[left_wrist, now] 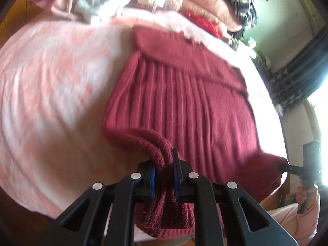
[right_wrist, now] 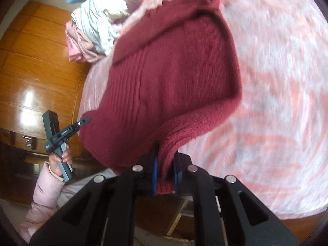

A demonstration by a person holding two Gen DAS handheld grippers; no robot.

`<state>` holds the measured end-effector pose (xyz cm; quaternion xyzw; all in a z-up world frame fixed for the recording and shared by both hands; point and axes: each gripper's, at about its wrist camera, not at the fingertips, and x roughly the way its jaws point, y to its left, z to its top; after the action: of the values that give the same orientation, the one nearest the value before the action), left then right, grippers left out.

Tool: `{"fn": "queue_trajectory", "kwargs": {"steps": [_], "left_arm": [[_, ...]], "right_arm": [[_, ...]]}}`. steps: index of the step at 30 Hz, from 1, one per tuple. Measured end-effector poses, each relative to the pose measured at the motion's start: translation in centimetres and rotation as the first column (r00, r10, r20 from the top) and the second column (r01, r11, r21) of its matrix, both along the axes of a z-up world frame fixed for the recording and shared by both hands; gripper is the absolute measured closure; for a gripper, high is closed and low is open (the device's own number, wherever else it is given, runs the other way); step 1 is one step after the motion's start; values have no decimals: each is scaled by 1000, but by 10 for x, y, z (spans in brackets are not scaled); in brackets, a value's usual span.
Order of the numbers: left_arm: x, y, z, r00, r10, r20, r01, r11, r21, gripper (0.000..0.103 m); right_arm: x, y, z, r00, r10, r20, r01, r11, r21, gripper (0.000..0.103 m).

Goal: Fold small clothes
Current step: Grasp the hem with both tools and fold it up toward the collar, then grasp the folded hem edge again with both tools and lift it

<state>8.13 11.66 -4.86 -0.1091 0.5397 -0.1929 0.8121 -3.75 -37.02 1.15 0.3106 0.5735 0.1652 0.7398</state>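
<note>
A dark red ribbed knit sweater lies spread on the pink mottled bedspread, its near hem bunched in both tools. The left gripper pinches one near corner, the right gripper the other. Only the right view shows the glossy wooden wardrobe at left

Bed covered in pink-and-white patterned blanket. Plaid fabric near pillows. Wooden wardrobe beside bed. Dark curtain at window.
</note>
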Motion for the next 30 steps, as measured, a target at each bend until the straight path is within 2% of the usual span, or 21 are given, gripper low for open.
{"fn": "queue_trajectory", "kwargs": {"steps": [2,7,15,17,19,20,21,22,23,25,26,28,30], "left_arm": [[20,1,9,999,27,33,-27,1000,-5,90],[70,-11,6,997,74,37,-73,997,-21,90],[149,-31,-32,992,129,13,-129,992,7,88],[167,-32,-49,986,165,-33,-165,986,4,83],[175,-29,-61,979,183,-88,-183,983,15,78],[179,-25,-65,975,180,-128,-181,983,2,77],[182,-20,-64,974,171,-148,-176,984,-21,77],[183,-15,-61,975,161,-153,-169,985,-44,72],[184,-8,-54,979,154,-133,-161,986,-49,52],[181,1,-38,989,144,-42,-145,989,-7,35],[179,4,-30,992,123,17,-124,992,32,35],[178,5,-22,995,77,59,-81,994,74,35],[175,4,-19,997,28,78,-34,996,87,35]], "right_arm": [[23,-12,6,1000,-29,2,29,1000,-11,93],[88,-32,2,995,-93,-29,91,994,-52,97],[175,-45,-51,983,-152,-101,138,982,-127,96],[187,-53,-61,978,-176,-113,161,977,-137,85],[194,-64,-63,974,-207,-97,190,970,-152,80],[194,-71,-64,971,-219,-93,205,969,-140,71],[196,-78,-63,970,-228,-80,217,967,-133,66],[195,-84,-60,972,-229,-54,219,965,-143,66],[195,-88,-57,975,-219,-34,211,964,-159,66],[195,-96,-55,978,-207,-15,202,965,-165,65],[193,-98,-54,980,-198,-7,195,968,-157,64],[193,-96,-52,987,-163,-5,161,975,-153,57],[196,-86,-49,993,-120,4,119,978,-172,40]]}}
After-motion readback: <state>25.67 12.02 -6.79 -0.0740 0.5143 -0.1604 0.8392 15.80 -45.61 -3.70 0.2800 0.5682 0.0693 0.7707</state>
